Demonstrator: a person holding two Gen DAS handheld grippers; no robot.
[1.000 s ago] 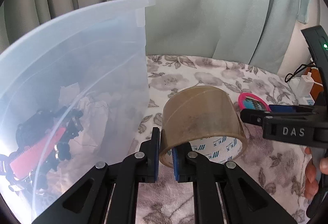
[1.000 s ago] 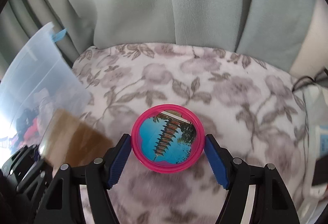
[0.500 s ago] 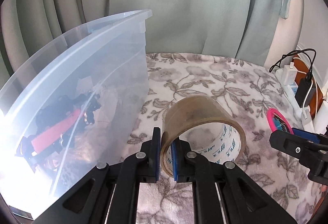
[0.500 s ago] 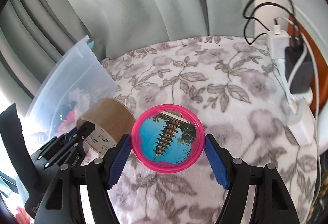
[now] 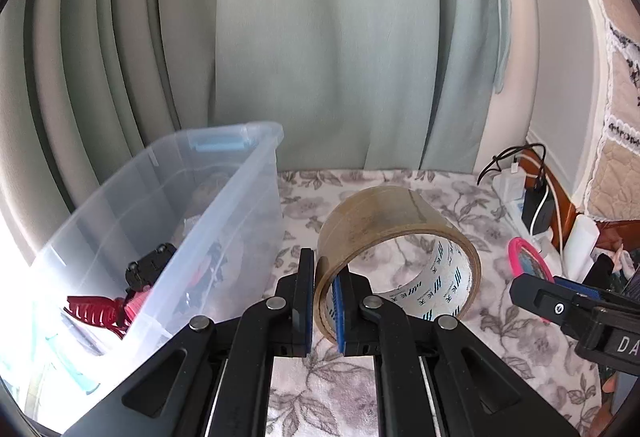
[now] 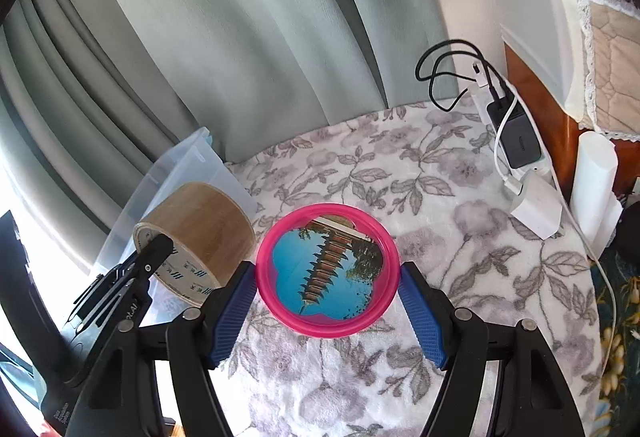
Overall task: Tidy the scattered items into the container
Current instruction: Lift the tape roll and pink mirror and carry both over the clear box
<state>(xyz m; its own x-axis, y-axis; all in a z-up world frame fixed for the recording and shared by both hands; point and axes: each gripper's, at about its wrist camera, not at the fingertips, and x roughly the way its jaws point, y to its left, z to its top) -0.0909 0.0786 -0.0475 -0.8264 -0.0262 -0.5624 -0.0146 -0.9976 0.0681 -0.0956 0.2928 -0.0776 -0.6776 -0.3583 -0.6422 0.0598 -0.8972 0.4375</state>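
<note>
Clearly off the floral cloth, the brown tape roll hangs pinched by its wall in the left gripper, one pad outside and one inside the ring, jaws nearly together. It sits just right of the clear plastic container, not yet over its rim. Inside the container lie a red hair claw and some dark items (too jumbled to name). Beside it, the right gripper holds the pink round mirror across its width, blue pads touching the rim on both sides, jaws wide. Farther right, chargers and cables rest at the cloth's edge, with pale green curtains behind.
</note>
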